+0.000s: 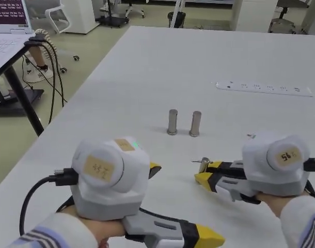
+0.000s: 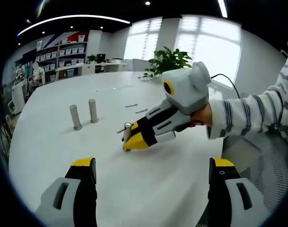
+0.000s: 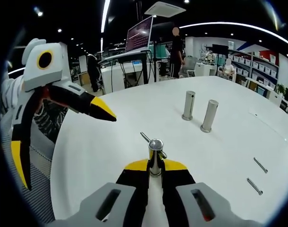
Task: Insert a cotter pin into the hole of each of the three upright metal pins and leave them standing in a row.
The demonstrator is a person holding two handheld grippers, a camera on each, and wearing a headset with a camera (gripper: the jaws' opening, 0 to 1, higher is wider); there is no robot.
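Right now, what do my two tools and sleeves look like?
Both the left tool and right tool have rounded white-grey housings, black jaws with yellow tips, and a tan tape label with handwritten numbers. A black cable plugs into the left one. The sleeves are pale with dark stripes.
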